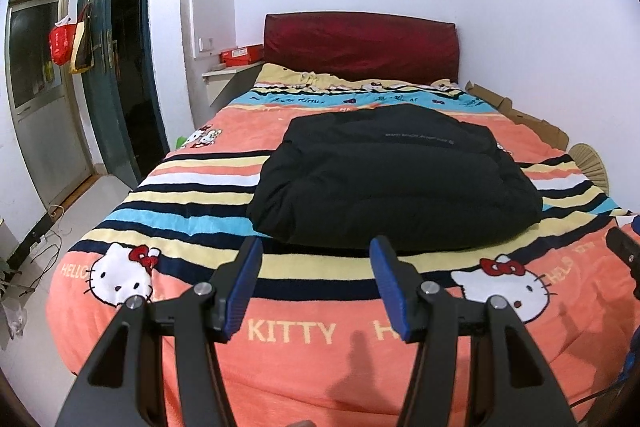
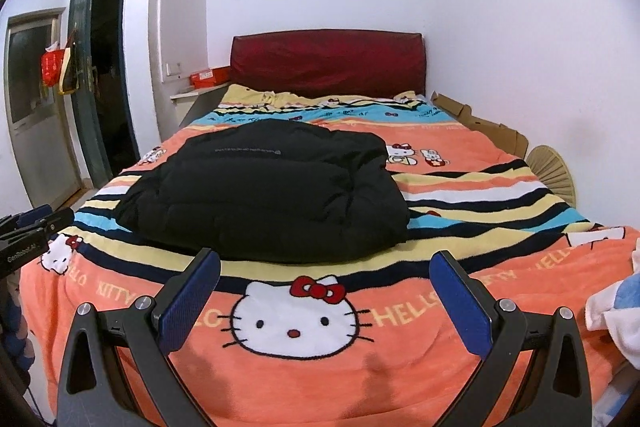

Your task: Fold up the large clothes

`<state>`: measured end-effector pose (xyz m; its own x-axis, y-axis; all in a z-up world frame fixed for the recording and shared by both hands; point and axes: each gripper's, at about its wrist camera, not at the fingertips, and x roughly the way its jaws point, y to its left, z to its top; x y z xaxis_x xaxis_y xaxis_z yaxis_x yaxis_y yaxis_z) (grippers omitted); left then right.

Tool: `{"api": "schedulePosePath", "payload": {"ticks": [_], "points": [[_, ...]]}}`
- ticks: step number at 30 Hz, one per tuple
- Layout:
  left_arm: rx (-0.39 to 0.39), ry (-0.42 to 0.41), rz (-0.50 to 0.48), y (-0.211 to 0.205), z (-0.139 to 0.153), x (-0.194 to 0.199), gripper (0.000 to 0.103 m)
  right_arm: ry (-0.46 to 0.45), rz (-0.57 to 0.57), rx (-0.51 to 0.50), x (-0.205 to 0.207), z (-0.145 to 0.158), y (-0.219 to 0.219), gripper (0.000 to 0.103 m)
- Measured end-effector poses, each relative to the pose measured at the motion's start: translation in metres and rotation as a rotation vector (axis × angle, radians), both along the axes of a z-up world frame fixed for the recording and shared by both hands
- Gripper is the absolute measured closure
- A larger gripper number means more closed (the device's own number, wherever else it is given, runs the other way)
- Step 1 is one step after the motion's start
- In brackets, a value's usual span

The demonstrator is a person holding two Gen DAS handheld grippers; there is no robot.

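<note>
A black padded jacket [image 1: 394, 175] lies folded into a compact bundle in the middle of the bed, on the striped Hello Kitty blanket [image 1: 304, 335]. It also shows in the right wrist view [image 2: 264, 195]. My left gripper [image 1: 318, 253] is open and empty, held above the blanket just short of the jacket's near edge. My right gripper [image 2: 324, 267] is open and empty, also short of the jacket's near edge. The right gripper's tip shows at the right edge of the left view [image 1: 624, 251]. The left gripper shows at the left edge of the right view [image 2: 32, 235].
A dark red headboard [image 1: 360, 47] stands at the far wall. Flattened cardboard [image 1: 520, 115] and a straw fan [image 1: 592, 167] lie along the bed's right side by the wall. An open dark door [image 1: 116, 67] and floor are on the left. White and blue cloth [image 2: 616, 315] lies at the near right.
</note>
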<state>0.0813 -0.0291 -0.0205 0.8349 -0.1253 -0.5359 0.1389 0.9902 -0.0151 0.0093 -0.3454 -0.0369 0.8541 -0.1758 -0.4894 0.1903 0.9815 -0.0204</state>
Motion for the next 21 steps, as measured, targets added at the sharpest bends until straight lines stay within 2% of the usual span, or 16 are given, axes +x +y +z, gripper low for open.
{"api": "schedulePosePath", "payload": {"ticks": [21], "points": [[-0.001, 0.093, -0.006, 0.003, -0.042, 0.032, 0.049, 0.119, -0.041, -0.031, 0.028, -0.042, -0.015, 0.0]]}}
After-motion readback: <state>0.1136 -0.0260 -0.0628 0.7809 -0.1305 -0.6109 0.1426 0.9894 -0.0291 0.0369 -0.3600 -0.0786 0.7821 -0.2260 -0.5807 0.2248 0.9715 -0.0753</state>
